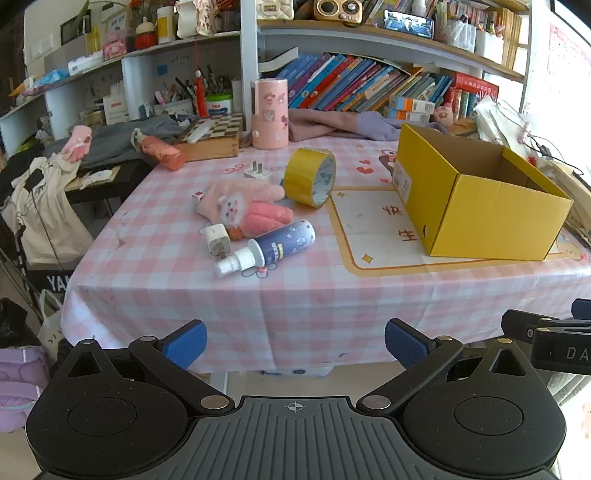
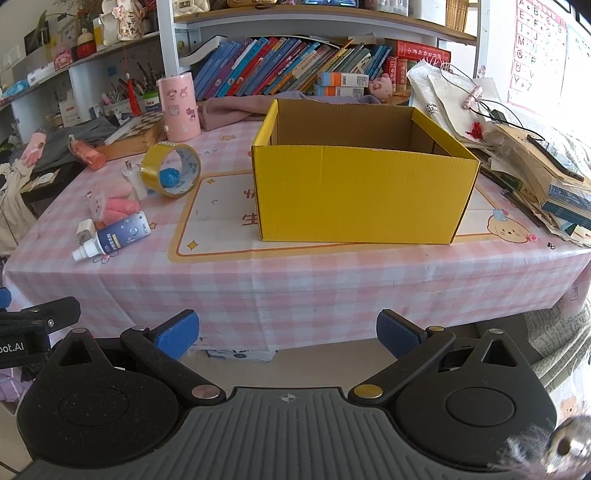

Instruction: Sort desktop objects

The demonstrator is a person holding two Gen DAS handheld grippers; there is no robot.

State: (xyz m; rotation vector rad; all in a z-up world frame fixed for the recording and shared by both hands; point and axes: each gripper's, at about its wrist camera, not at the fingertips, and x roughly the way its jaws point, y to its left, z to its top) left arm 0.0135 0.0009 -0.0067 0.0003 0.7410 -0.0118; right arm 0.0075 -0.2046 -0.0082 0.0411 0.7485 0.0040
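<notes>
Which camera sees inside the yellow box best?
The right wrist view: the box faces it squarely, so its brown inner walls show; its floor stays hidden. The left wrist view shows the box cornerwise at the side, with less of the inside.

Both views are bright and evenly daylit. Light enters from the right of the frame, where the upper right corner is blown out to white. Shadows on the desk (image 1: 295,295) are soft. Fisheye distortion bends the shelves (image 2: 314,16) and edges; the corners darken.
</notes>
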